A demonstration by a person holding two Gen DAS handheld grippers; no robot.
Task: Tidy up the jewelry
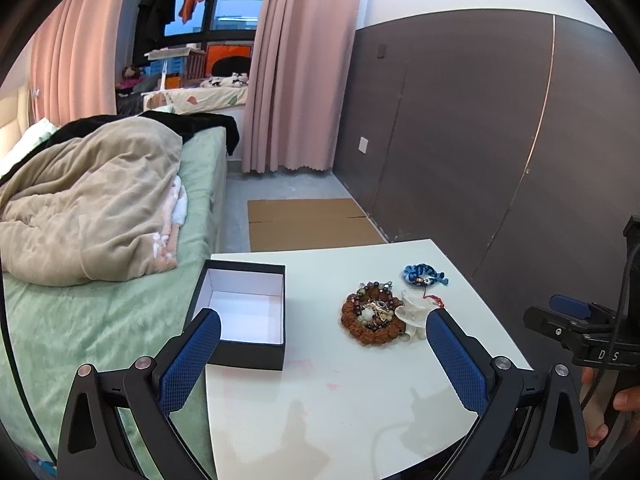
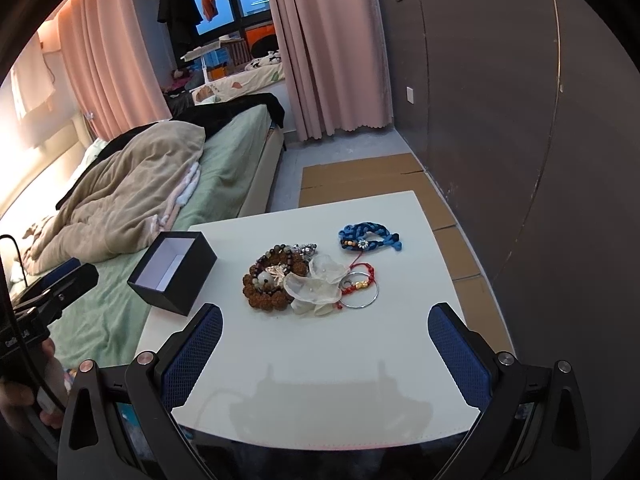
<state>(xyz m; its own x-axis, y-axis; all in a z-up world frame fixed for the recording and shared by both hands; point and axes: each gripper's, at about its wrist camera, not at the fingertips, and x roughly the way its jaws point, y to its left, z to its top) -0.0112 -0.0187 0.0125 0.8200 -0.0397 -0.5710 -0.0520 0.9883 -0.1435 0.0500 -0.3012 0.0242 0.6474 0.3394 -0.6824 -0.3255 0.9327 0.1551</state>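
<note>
Black box (image 1: pixel 244 312) open at desk's (image 1: pixel 340 392) left edge, beaded bracelets (image 1: pixel 372 316) heaped mid-desk, blue braid (image 1: pixel 424 274) beyond, silver ring (image 2: pixel 360 290) and red cord (image 2: pixel 362 276) seen only from right wrist, left gripper (image 1: pixel 322 360) and right gripper (image 2: pixel 326 350) both spread wide, holding nothing.

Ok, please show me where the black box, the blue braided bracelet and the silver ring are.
black box (image 1: pixel 244 354): left wrist view, on its front outer wall.
blue braided bracelet (image 2: pixel 370 236): right wrist view, on the braided cord.
silver ring (image 2: pixel 370 301): right wrist view, on its lower right rim.
</note>
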